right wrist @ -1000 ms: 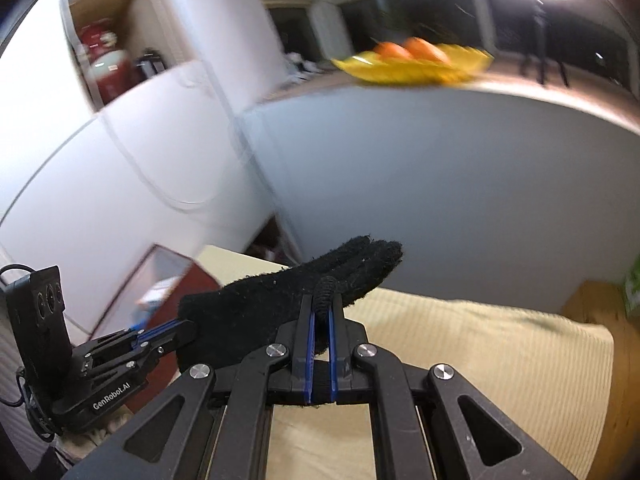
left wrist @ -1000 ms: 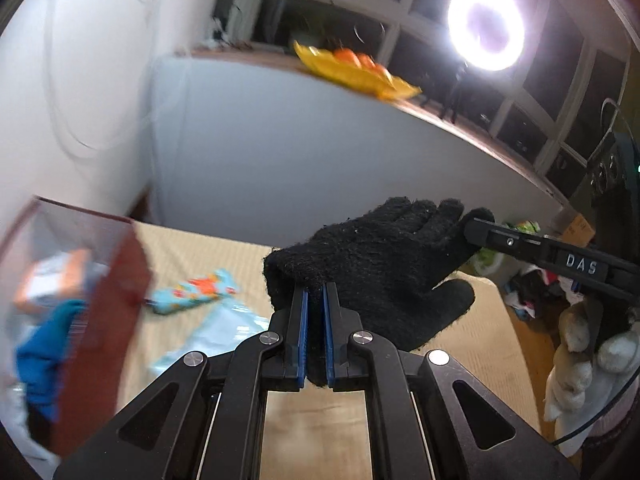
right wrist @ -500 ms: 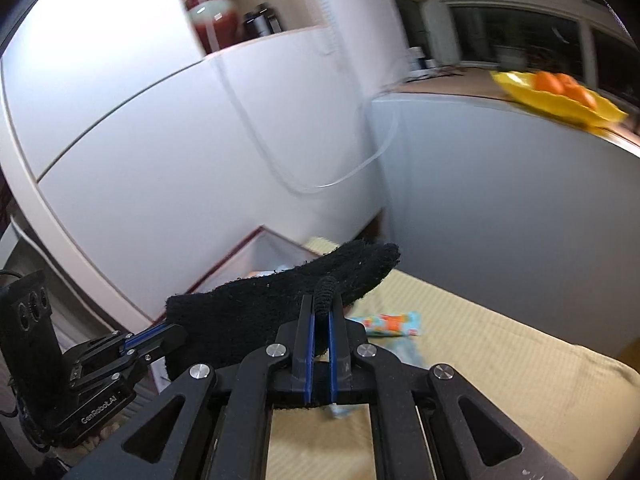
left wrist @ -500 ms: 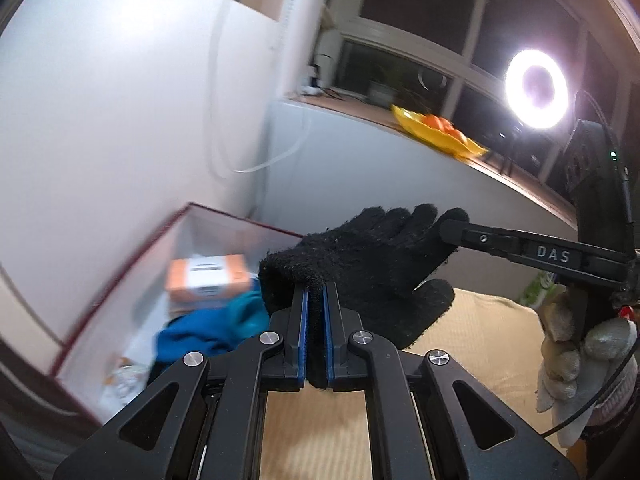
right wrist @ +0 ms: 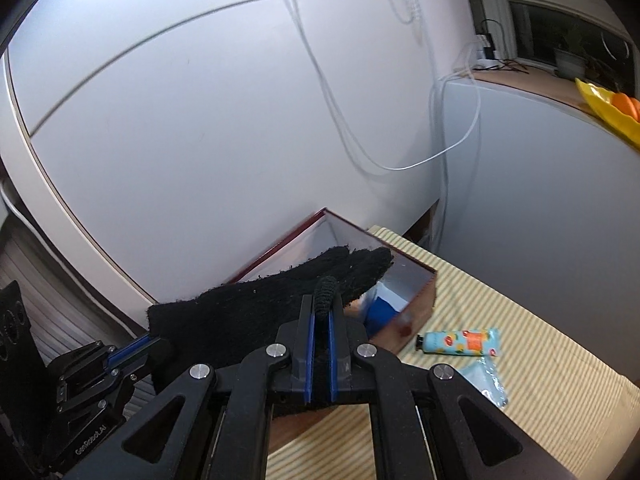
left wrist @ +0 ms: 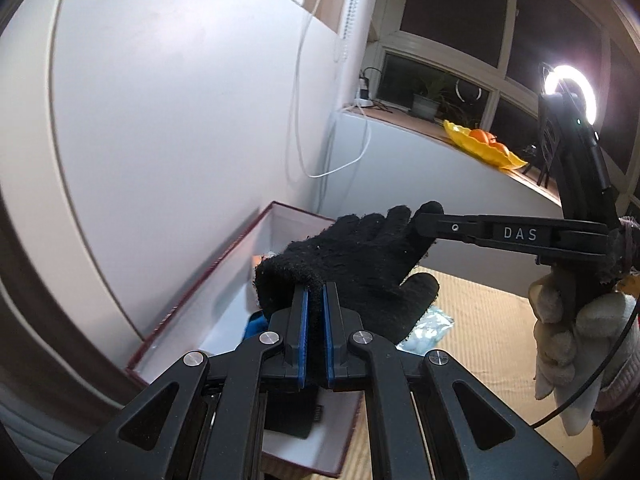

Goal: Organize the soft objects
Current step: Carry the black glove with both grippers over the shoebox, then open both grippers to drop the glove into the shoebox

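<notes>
A black knit glove (left wrist: pixel 352 256) hangs stretched between both grippers, above an open red-edged box (left wrist: pixel 208 292) with a white inside. My left gripper (left wrist: pixel 314 292) is shut on the glove's cuff. My right gripper (right wrist: pixel 322 306) is shut on a fingertip of the glove (right wrist: pixel 256 308); it also shows in the left wrist view (left wrist: pixel 430 226) at the glove's fingers. The box (right wrist: pixel 420 280) holds a blue cloth (right wrist: pixel 382 308) and an orange-and-white packet (left wrist: pixel 260 258), mostly hidden by the glove.
A striped yellow cloth (right wrist: pixel 520 360) covers the table. On it lie a light-blue patterned tube (right wrist: pixel 460 342) and a clear plastic packet (right wrist: pixel 486 384). A white wall and cabinet stand behind the box. A yellow dish with oranges (left wrist: pixel 480 146) sits on the ledge.
Both grippers have carried the glove to the left, from above the table cloth to above the open box. Both stay shut on it.
</notes>
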Demonstrator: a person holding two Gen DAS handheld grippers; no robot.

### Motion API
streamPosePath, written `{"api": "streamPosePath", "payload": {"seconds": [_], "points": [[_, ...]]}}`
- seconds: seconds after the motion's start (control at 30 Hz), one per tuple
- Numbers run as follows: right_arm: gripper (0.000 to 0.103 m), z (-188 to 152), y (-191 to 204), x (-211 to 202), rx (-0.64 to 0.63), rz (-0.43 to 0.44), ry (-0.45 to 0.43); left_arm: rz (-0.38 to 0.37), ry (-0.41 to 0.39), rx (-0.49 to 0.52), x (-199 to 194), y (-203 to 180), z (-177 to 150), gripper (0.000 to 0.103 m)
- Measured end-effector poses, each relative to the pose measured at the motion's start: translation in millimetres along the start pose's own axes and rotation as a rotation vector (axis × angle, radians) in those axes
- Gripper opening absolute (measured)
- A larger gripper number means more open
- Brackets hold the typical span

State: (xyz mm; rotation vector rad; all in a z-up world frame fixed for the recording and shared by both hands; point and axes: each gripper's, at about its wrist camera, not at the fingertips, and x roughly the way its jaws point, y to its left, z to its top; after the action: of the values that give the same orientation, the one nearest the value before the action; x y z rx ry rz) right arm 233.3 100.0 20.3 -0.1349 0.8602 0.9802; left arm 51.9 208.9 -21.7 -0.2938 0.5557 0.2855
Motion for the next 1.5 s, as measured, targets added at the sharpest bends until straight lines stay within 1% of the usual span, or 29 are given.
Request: {"api": "streamPosePath", "payload": {"seconds": [0.17,0.43,0.53,0.7,0.83,0.9,0.93,0.97,1.0,1.03,1.07,1.13,1.27,1.4,1.5], "points": [[0.005,1.8,12.6,21.5,-0.017,0.002,0.032,0.02,0.015,-0.02,4.5,15.9,-7.8,0.005],[0.005,-0.1,28.8,53.1,-0.044,0.009,0.071,0.047,0.033,-0.03,7.0,27.7,-16.6,0.005],[0.005,-3.0,30.2,60.9,-0.043,0.011,0.088,0.063,0.039,-0.022,8.7,27.8,-20.0,0.005],[0.005,-8.6,31.2,73.0,-0.055,0.001,0.115,0.079,0.07,-0.021,18.2,31.5,-23.6,0.005],[0.006,-11.2,32.9,76.0,-0.075,-0.003,0.122,0.087,0.087,-0.03,21.5,34.2,-25.4,0.007],[0.009,-11.4,33.0,75.4,-0.079,-0.01,0.115,0.091,0.092,-0.039,23.1,35.5,-24.6,0.011],[0.014,-11.3,32.9,74.8,-0.082,-0.009,0.114,0.093,0.094,-0.041,23.9,36.0,-24.2,0.02],[0.029,-11.5,32.9,73.9,-0.083,-0.007,0.114,0.093,0.095,-0.046,23.9,36.3,-24.0,0.03],[0.049,-11.6,32.6,71.9,-0.084,-0.007,0.107,0.093,0.097,-0.047,24.2,36.8,-23.7,0.036],[0.057,-12.0,32.5,69.5,-0.086,-0.004,0.096,0.095,0.091,-0.051,22.9,37.1,-24.4,0.047],[0.063,-12.4,32.8,66.7,-0.09,-0.002,0.084,0.1,0.084,-0.051,22.0,36.7,-24.5,0.054],[0.064,-12.7,33.2,60.5,-0.1,-0.002,0.066,0.108,0.077,-0.045,21.1,35.3,-24.4,0.057],[0.065,-14.9,29.3,51.8,-0.104,0.005,0.061,0.099,0.075,-0.048,20.2,34.8,-25.1,0.057],[0.065,-19.5,16.7,36.9,-0.086,0.01,0.052,0.095,0.071,-0.047,17.6,32.7,-26.2,0.057],[0.065,-23.4,1.2,19.3,-0.056,0.016,0.026,0.084,0.066,-0.05,16.0,29.6,-27.1,0.057]]}}
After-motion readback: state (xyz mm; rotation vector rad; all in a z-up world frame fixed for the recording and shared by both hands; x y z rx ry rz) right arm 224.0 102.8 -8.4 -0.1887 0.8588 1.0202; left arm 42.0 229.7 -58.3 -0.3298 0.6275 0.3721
